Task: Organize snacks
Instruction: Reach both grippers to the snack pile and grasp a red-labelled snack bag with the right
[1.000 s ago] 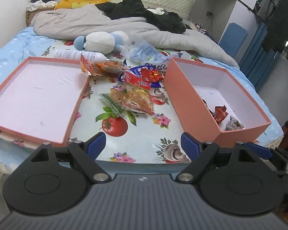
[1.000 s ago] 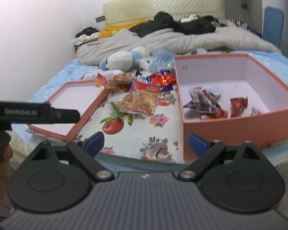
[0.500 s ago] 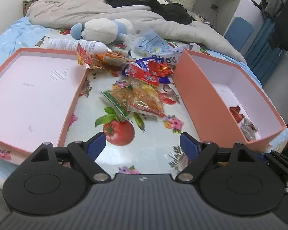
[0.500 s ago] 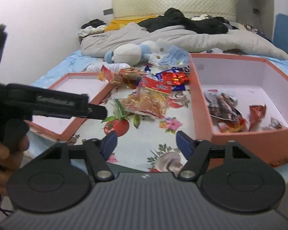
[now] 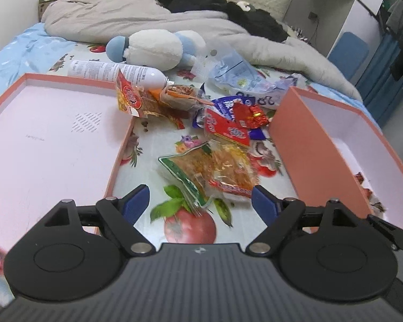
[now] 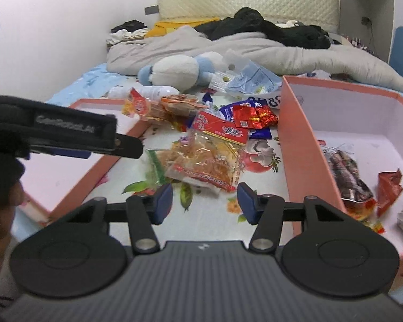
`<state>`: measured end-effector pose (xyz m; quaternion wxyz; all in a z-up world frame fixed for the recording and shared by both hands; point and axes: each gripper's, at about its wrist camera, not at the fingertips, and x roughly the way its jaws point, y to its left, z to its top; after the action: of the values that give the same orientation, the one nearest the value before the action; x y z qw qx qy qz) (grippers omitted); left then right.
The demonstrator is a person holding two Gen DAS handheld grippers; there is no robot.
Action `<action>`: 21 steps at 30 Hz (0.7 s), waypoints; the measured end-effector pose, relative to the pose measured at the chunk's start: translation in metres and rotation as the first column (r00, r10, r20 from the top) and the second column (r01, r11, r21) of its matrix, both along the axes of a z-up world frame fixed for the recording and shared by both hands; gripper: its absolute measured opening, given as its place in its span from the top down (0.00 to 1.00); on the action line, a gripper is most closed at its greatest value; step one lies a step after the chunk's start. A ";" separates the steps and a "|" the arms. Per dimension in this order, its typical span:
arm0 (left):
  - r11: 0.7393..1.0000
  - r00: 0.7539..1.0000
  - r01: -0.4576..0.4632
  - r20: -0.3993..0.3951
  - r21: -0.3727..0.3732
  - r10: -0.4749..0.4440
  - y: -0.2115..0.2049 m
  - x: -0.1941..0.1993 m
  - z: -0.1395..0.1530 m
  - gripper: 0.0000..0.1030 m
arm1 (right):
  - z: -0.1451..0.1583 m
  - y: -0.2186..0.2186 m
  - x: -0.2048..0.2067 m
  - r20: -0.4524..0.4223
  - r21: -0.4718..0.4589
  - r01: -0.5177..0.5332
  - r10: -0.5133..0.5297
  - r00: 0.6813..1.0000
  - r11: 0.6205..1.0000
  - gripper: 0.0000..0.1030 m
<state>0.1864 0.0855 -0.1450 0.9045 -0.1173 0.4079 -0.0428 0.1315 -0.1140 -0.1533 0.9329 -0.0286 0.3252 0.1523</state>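
Both grippers have pushed in closer to the snack pile since a second ago! On the bed's floral sheet (image 5: pixel 153 145) the deep orange box (image 5: pixel 309 145) sits right, its shallow lid (image 5: pixel 53 139) left, snacks heaped between. Some packets (image 6: pixel 349 177) already lie inside the box. Nearest, a clear bag of golden snacks (image 5: pixel 228 166) lies just ahead of the left gripper (image 5: pixel 200 201), jaws spread wide, holding nothing. Right gripper (image 6: pixel 204 201) hovers over the same bag, also parted and empty. Red foil wrapper (image 6: pixel 255 116) behind.
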 end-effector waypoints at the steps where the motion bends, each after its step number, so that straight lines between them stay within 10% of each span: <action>1: 1.000 1.000 -0.003 -0.009 0.002 0.003 0.002 0.008 -0.004 0.16 | -0.005 0.003 0.006 0.008 -0.024 -0.003 0.003 1.000 1.000 0.45; 6: 0.998 0.997 -0.034 -0.078 -0.049 0.030 0.017 0.043 -0.027 0.22 | -0.029 0.005 0.039 0.036 0.011 -0.012 0.012 0.999 1.000 0.20; 21: 0.994 0.983 -0.004 -0.183 -0.106 -0.016 0.016 0.108 -0.065 0.29 | -0.062 0.012 0.079 -0.006 0.011 -0.074 0.074 0.997 0.997 0.19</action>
<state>0.2942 0.1016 -0.2099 0.8554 -0.1673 0.4870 -0.0560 0.2109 -0.1017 -0.2157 0.9256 -0.0350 0.3263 0.1888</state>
